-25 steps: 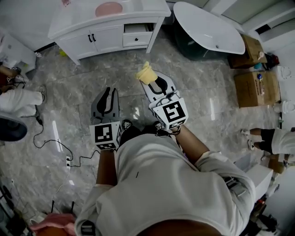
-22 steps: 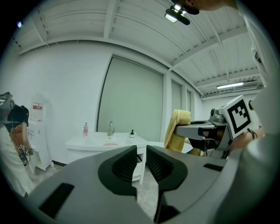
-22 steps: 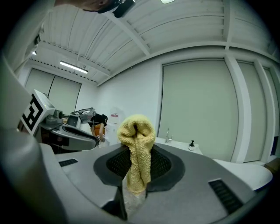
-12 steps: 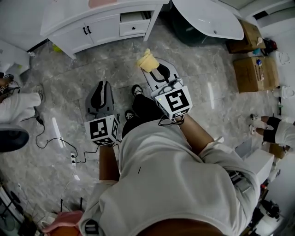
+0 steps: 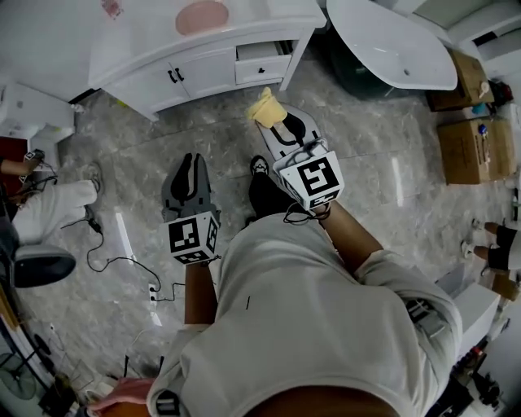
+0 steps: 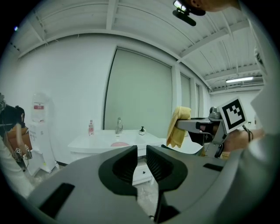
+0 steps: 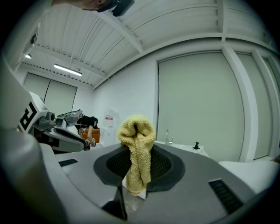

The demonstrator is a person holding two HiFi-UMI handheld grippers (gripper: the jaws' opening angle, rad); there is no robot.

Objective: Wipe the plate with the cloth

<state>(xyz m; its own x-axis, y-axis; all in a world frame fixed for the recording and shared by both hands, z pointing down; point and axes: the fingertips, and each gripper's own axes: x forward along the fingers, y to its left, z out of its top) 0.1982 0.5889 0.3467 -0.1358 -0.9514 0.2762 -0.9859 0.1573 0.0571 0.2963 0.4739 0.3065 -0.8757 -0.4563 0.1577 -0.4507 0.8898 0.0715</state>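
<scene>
A pink plate (image 5: 202, 16) lies on the white vanity top, and it shows small and far off as the plate (image 6: 119, 144) in the left gripper view. My right gripper (image 5: 275, 124) is shut on a folded yellow cloth (image 5: 266, 107), held in the air over the floor short of the vanity. The cloth (image 7: 138, 148) stands up between the jaws and hangs down in front. My left gripper (image 5: 189, 165) is held lower left, shut, with only a thin slit between its jaws and nothing in it. From the left gripper view the cloth (image 6: 178, 127) hangs to the right.
The white vanity (image 5: 163, 49) with doors and a drawer stands ahead. A white bathtub (image 5: 391, 45) is at the upper right, cardboard boxes (image 5: 472, 138) beyond it. Cables (image 5: 106, 252) run over the marble floor. Other people stand at the left (image 5: 49, 212) and the right edge (image 5: 496, 244).
The head view has swung, bringing the vanity top and pink plate back into sight. Both grippers keep their hold and spacing; the cloth stays in the right one.
</scene>
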